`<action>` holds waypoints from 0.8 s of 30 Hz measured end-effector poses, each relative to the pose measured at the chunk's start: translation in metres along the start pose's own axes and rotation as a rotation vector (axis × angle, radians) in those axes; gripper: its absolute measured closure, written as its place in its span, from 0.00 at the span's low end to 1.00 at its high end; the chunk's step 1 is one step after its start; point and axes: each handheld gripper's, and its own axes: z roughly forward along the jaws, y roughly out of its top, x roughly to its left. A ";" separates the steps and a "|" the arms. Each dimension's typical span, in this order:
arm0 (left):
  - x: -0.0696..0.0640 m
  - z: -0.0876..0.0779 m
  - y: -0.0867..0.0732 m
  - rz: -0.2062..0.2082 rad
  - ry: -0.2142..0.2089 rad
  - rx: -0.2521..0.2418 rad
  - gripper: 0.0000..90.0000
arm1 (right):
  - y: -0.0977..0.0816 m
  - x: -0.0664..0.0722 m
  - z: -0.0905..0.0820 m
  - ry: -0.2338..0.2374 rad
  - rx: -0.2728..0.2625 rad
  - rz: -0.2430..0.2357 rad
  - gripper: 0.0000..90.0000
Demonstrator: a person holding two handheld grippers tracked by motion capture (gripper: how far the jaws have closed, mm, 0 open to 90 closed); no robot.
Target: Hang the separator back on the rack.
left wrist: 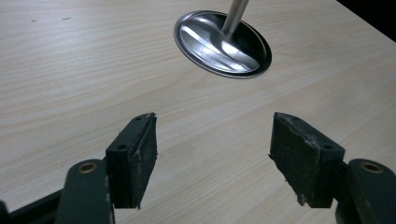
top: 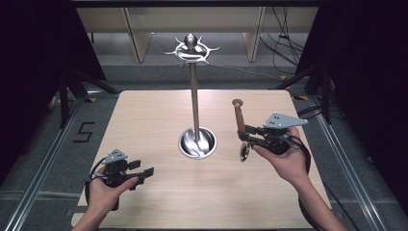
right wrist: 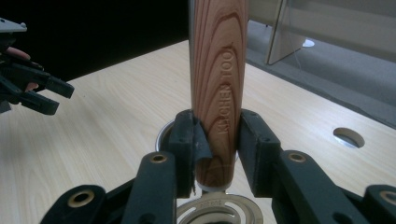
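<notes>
A kitchen tool with a wooden handle (top: 239, 119) and a round metal head (top: 244, 152) is held off the table, its handle rising from the jaws toward the far edge and its head hanging at the near end, just left of the person's right hand. In the right gripper view the handle (right wrist: 218, 84) stands upright between the two black pads, which press on it from both sides low on the wood, close above the metal collar; letters reading "KITCHEN TOO" run along the grain, and part of the ringed metal head (right wrist: 219, 211) shows below the jaws. The right gripper (top: 251, 135) is thus about half closed, clamped on the handle.

To the left of the tool stands a metal rack (top: 194, 82): a polished dish-shaped base (top: 197, 143) near the middle of the wooden table (top: 159, 192), an upright pole, and a crown of outward-curving hooks at the top. The tool and the rack are apart.

The left gripper (top: 144, 173) is held low over the near left part of the table, well apart from the tool. In the left gripper view its jaws stand wide apart with nothing between them, bare tabletop (left wrist: 93, 70) below, and the rack's base (left wrist: 222, 44) beyond. A round hole (right wrist: 349, 137) lies in the tabletop near its right edge.
</notes>
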 end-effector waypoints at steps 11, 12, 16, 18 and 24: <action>0.000 0.000 0.000 0.003 0.002 0.004 0.35 | 0.007 0.004 0.000 -0.011 -0.031 0.003 0.77; 0.001 0.000 0.000 0.006 0.005 0.007 0.35 | 0.007 0.004 0.000 -0.007 -0.027 0.009 0.77; 0.000 0.000 0.000 0.001 0.001 0.001 0.35 | 0.008 0.002 0.000 0.004 -0.021 -0.005 0.77; 0.000 0.000 0.000 0.007 0.001 0.003 0.35 | 0.009 0.003 0.000 0.000 -0.023 -0.001 0.77; 0.000 -0.001 0.000 0.005 0.011 0.005 0.35 | 0.012 0.005 -0.001 -0.010 -0.031 -0.006 0.77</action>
